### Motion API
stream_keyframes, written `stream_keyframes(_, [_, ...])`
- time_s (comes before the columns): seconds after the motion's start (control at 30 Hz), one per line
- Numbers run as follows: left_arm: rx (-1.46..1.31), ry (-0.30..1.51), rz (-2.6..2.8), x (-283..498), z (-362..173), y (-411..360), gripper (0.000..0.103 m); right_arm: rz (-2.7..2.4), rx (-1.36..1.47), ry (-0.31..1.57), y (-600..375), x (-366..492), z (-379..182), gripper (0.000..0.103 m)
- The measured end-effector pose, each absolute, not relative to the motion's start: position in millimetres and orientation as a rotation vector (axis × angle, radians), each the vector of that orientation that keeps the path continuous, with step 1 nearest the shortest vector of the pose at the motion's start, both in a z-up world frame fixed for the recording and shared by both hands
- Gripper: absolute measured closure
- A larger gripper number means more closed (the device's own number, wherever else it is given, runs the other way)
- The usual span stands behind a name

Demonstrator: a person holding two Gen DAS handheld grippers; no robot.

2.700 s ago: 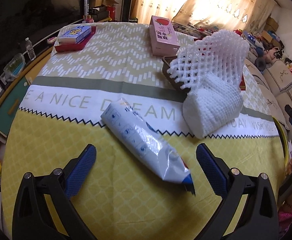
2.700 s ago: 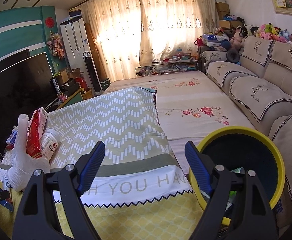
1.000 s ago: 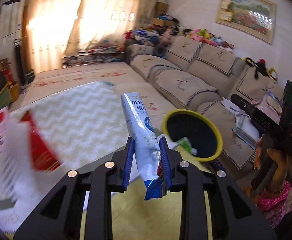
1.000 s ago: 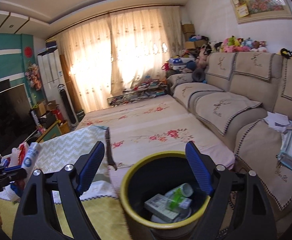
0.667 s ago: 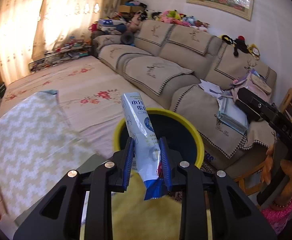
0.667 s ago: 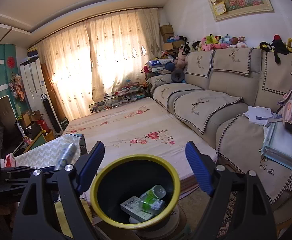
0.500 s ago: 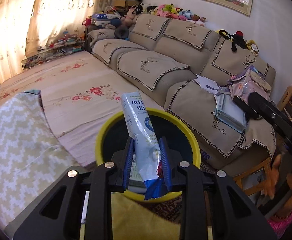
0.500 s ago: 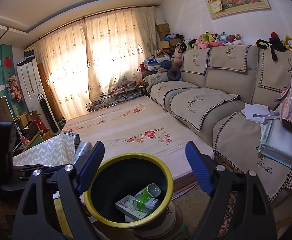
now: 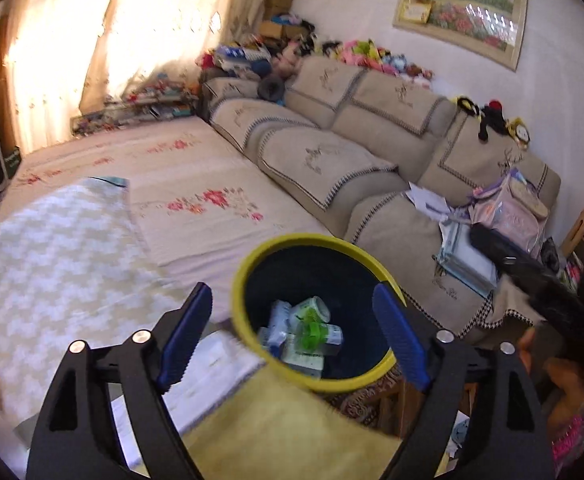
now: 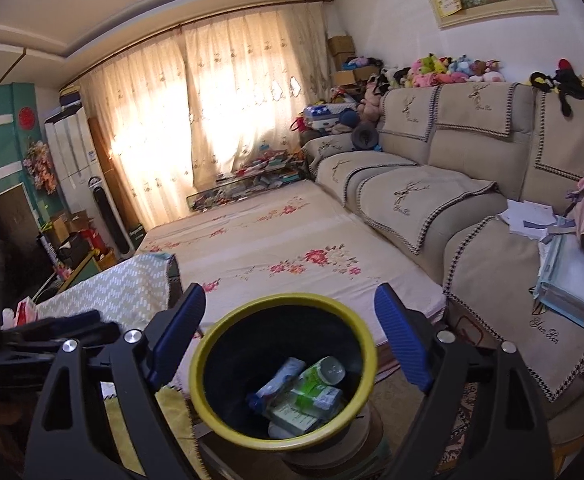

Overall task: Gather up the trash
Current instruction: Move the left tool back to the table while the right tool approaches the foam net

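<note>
The black bin with a yellow rim (image 9: pixel 311 238) stands on the floor by the table edge, seen from above in both views. Inside it lie several pieces of trash, among them the white and blue wrapper (image 9: pixel 278 322), which the right wrist view also shows as a wrapper (image 10: pixel 280 376) in the bin (image 10: pixel 212 412). My left gripper (image 9: pixel 292 292) hangs over the bin, its jaws opening, with nothing between them. Over the same bin my right gripper (image 10: pixel 290 292) stands wide open and holds nothing.
The yellow tablecloth (image 9: pixel 292 432) lies under the left gripper, with a chevron cloth (image 9: pixel 52 264) to the left. A beige sofa (image 9: pixel 331 160) with papers and bags runs along the right. A person's hand (image 9: pixel 563 376) holds the other gripper at far right.
The left jaws have spread and let go of the white and blue wrapper, which now lies in the bin. Both grippers have come closer over the bin.
</note>
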State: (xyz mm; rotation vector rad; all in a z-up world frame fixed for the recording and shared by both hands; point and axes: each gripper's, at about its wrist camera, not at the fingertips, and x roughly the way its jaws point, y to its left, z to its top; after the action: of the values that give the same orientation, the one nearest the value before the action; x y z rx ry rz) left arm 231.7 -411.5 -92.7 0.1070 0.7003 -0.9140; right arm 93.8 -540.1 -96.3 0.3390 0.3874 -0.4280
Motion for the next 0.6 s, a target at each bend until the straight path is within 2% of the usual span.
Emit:
stream_keyframes(0.1, [0.075,0.631,-0.832,214.2,-80.9,-343.5,0.013,-0.352,0.325,0.428,-517.7,114.5,-102.4,0.021])
stream_keyframes(0.4, [-0.027,0.543,-0.478,173.4,-84.8,-138.3,0.009,-0.063,0.220,0.558,-411.7,178.7,-115.2,0.021])
stream_keyframes(0.6, [0.009,0.484,-0.328,174.4,-98.3,-61.6,0.007,0.148,0.140,0.625,-330.0,211.8,-114.6,0.021])
